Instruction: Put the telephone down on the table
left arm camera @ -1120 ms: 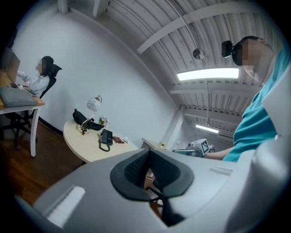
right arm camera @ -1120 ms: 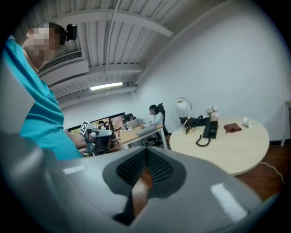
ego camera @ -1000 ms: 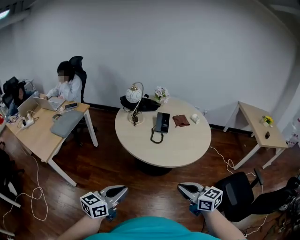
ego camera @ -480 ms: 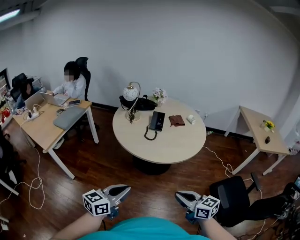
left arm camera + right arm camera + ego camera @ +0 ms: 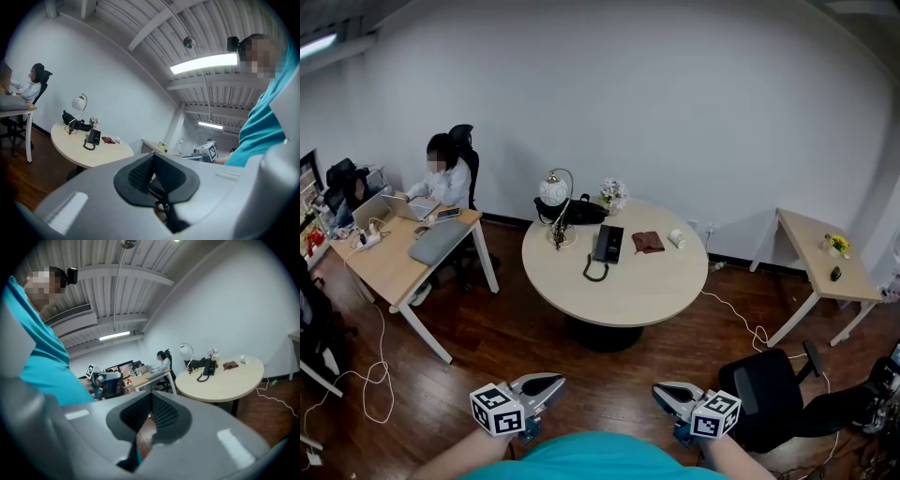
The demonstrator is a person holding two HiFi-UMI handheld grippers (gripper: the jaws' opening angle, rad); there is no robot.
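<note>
The black telephone (image 5: 606, 244) lies on the round beige table (image 5: 619, 291) in the middle of the room, its coiled cord looping toward the near side. It also shows small in the left gripper view as the telephone (image 5: 93, 137) and in the right gripper view as the telephone (image 5: 209, 367). My left gripper (image 5: 551, 383) and right gripper (image 5: 664, 394) hang low in the head view, close to my body and well short of the table. Both are shut with nothing held: the left gripper (image 5: 152, 159) and right gripper (image 5: 151, 401) have their pads together.
On the table stand a globe lamp (image 5: 553, 192), a black bag (image 5: 581, 212), flowers (image 5: 612, 192), a brown wallet (image 5: 648, 242) and a small white object (image 5: 677, 238). A person (image 5: 445, 178) sits at the left desk (image 5: 389, 277). A black chair (image 5: 769, 389) stands right of me, cables cross the floor.
The table and telephone have slid a little to the left in the head view and more of the left desk shows. Both grippers stay shut and low by my body.
</note>
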